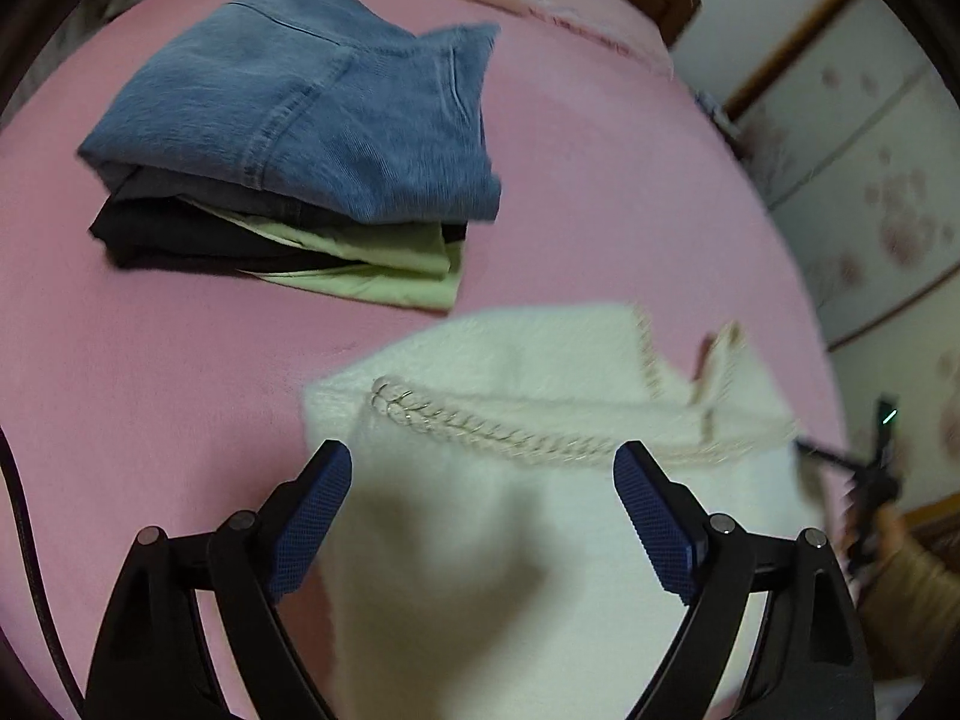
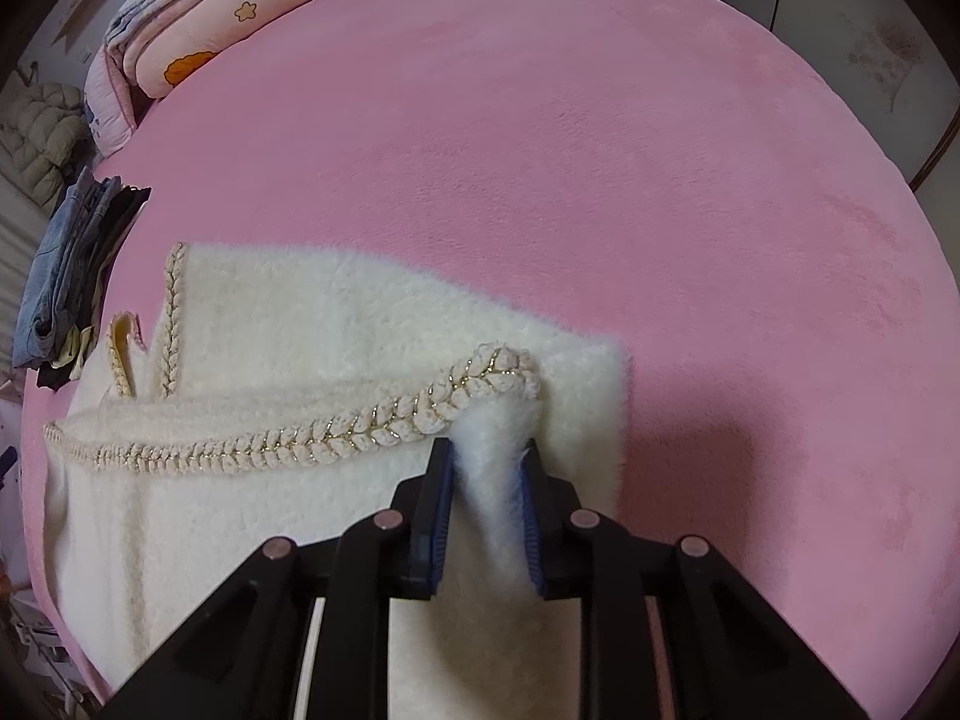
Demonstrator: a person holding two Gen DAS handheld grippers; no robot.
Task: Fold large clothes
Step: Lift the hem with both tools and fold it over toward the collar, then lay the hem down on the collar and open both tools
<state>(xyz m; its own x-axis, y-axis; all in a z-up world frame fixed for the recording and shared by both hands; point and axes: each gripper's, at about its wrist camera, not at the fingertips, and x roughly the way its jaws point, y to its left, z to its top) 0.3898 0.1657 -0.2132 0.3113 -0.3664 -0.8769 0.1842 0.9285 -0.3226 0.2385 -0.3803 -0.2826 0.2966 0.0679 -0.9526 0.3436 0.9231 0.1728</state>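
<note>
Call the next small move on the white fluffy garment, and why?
Probably open the right gripper and lift clear. Its fingers pinch the fluffy edge just under the braided trim, while the left gripper hangs open above the white garment, holding nothing. The garment lies folded on the pink bedspread beside the folded stack, so this fold looks laid down.
</note>
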